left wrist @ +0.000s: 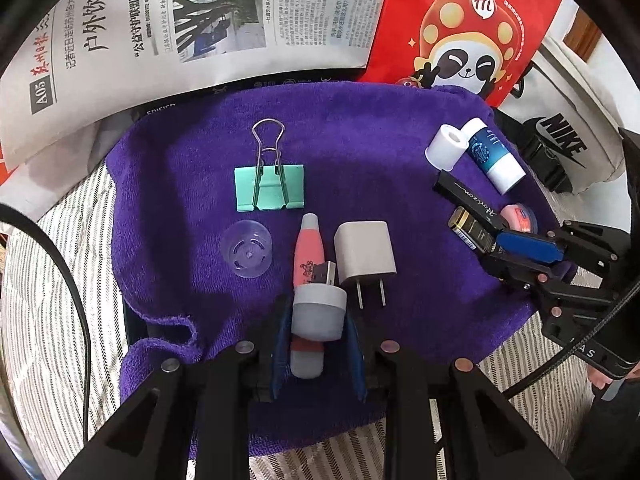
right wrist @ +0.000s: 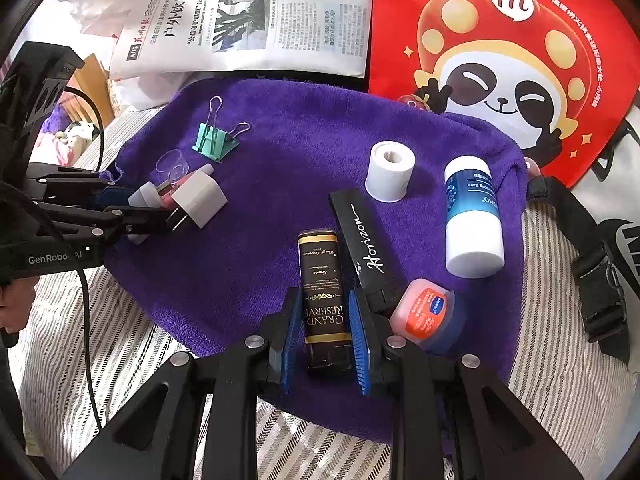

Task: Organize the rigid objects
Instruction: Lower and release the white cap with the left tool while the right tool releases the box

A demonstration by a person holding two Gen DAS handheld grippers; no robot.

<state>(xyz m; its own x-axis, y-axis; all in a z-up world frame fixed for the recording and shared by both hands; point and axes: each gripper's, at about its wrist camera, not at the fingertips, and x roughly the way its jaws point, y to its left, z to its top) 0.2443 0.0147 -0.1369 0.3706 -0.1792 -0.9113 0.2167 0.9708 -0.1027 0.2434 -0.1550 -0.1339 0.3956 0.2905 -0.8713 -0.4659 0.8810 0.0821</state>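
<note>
Left wrist view: the left tool is closed on a grey-capped pink tube near the purple towel's near edge; swinging it could knock the white charger touching it. Right wrist view: the right tool clamps a black-and-gold box at the towel's near edge; the red balm tin nearby could be nudged off.

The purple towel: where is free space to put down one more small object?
Free: the purple towel centre, between the green binder clip, white roll and white charger. Crowded: the right edge, around the black Horizon box and balm tube.
</note>
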